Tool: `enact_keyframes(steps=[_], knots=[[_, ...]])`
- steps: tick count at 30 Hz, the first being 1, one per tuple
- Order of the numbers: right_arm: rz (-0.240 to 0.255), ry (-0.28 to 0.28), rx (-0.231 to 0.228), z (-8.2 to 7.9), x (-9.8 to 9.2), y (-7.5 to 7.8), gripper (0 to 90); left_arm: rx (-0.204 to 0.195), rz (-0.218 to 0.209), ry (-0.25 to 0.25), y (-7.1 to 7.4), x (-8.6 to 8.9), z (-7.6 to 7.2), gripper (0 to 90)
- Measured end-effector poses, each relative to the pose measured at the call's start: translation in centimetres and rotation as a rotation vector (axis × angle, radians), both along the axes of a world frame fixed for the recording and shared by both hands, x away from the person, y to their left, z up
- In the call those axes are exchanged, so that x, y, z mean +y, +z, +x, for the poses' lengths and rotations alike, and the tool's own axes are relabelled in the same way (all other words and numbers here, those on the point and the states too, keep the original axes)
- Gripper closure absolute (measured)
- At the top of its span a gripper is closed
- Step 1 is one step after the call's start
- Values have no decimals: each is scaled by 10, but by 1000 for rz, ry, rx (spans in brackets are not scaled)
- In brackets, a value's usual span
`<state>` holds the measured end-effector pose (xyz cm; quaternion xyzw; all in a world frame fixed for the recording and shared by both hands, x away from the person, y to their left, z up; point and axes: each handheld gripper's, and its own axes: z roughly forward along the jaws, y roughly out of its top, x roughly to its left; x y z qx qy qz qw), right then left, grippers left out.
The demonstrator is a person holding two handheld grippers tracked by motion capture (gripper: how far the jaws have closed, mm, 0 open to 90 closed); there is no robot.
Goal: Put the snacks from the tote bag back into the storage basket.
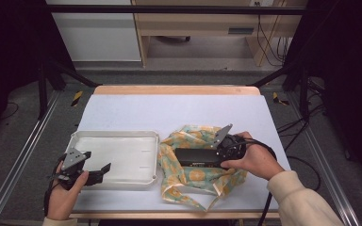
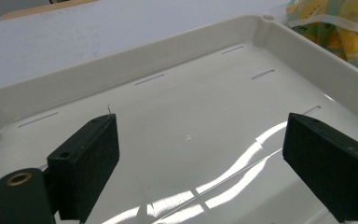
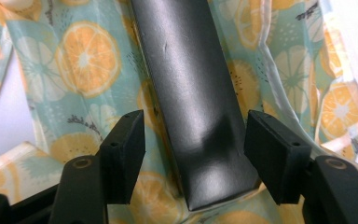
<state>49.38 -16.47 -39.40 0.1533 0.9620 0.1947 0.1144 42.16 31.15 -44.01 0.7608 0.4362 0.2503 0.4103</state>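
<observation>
On the bench (image 1: 122, 110) a long black box (image 1: 197, 157) lies across a cloth printed with orange slices (image 1: 193, 176), which is spread out crumpled just to the right of a white tray (image 1: 118, 136). The right hand-held gripper (image 1: 219, 153) is at the box's right end, held level and pointing left along it. In the right gripper view the box (image 3: 193, 107) runs away between the two black jaws, which stand on either side of its near end with a gap showing on each side, so they are open around it and not pressing. The cloth (image 3: 81, 60) shows under and beside the box.

The left hand-held gripper (image 1: 104, 169) hovers at the near left edge of the tray. In the left gripper view its jaws stand wide apart over the bare tray floor (image 2: 191, 135), holding nothing.
</observation>
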Motion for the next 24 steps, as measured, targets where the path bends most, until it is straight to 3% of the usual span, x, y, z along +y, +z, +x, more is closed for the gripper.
enact_keyframes(steps=[7,15,24], knots=[[-48,7,30,9,3,-13,328,3,-13,17,-1,6,-3,108],[-60,-3,50,16,2,-13,323,13,-12,23,-2,7,-3,108],[-91,40,82,25,5,-25,345,20,-16,26,-3,8,-5,108]])
